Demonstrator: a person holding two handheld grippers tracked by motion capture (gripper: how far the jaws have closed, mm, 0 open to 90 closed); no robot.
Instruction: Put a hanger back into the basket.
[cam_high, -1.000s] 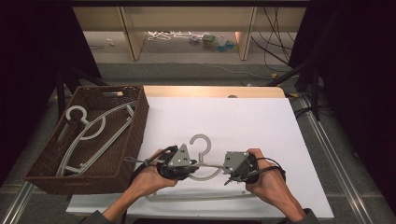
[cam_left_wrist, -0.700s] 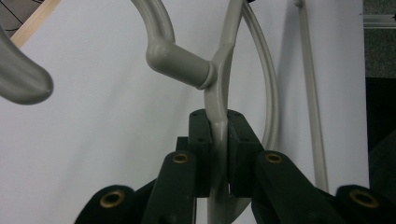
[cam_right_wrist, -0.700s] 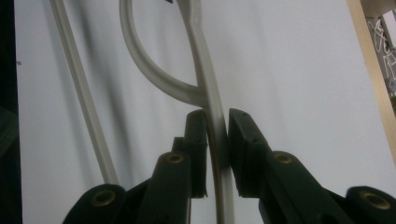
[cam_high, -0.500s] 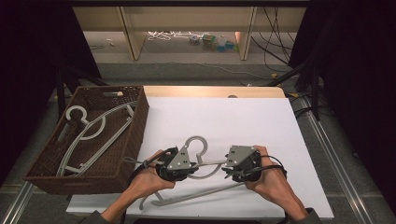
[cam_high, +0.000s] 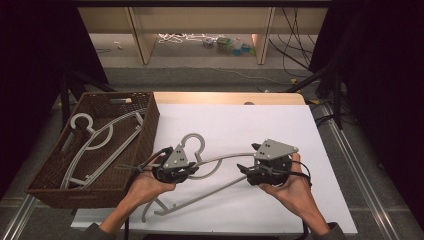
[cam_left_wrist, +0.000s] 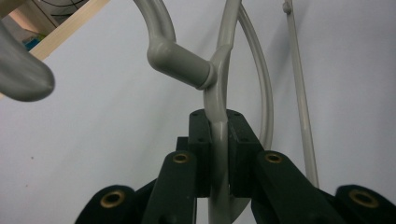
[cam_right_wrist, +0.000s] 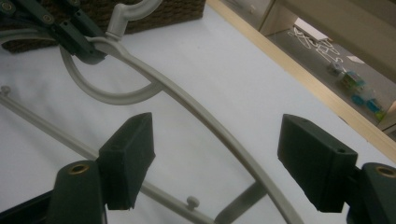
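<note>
Now the left claw (cam_left_wrist: 218, 154) clamps the grey hanger (cam_high: 220, 160) at its neck, carrying it alone toward the basket (cam_high: 145, 145), because the right claw (cam_right_wrist: 217, 163) has just been opening, its arm running free between.

A dark brown woven wicker basket (cam_high: 145, 125) sits at the left of the white table surface (cam_high: 280, 125), holding a grey plastic hanger (cam_high: 92, 140). Far beyond, a light wooden shelf unit (cam_high: 145, 35) stands over small scattered coloured items (cam_high: 225, 44).
</note>
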